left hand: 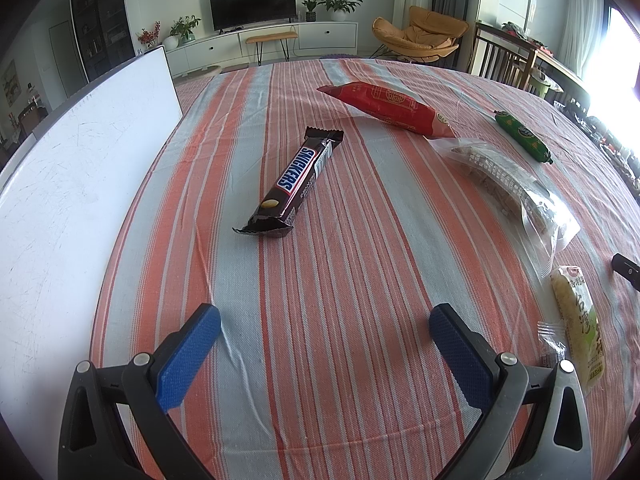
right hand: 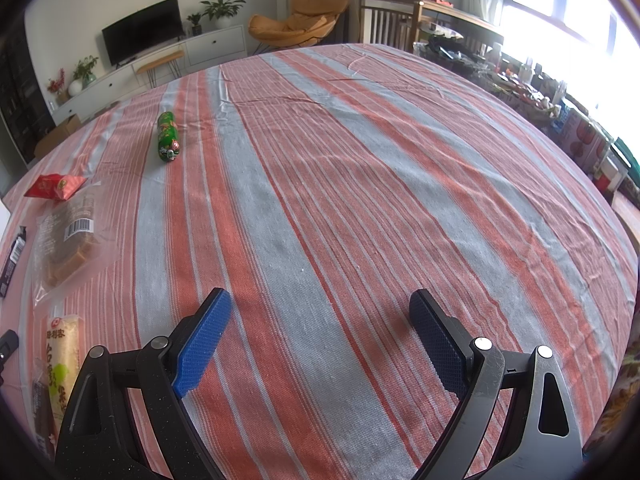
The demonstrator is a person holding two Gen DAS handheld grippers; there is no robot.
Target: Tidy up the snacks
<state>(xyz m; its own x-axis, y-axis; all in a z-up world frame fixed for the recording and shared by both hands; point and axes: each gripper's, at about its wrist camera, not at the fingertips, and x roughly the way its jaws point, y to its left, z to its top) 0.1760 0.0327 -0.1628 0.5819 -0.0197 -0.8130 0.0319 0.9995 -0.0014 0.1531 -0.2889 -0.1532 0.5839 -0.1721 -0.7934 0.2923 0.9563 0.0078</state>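
While both the left gripper and right gripper gape empty, five snacks lie on one striped tablecloth.

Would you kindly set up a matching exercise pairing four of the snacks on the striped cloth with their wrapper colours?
Things:
1. Snickers bar
2. long pouch beyond the Snickers bar
3. sausage-shaped snack
4. packet holding brown slices

Wrapper colours:
A. green
B. clear, see-through
C. dark brown
D. red

Pairs: 1-C, 2-D, 3-A, 4-B

All four lie on the striped cloth, and neither the left gripper nor the right gripper touches any of them.
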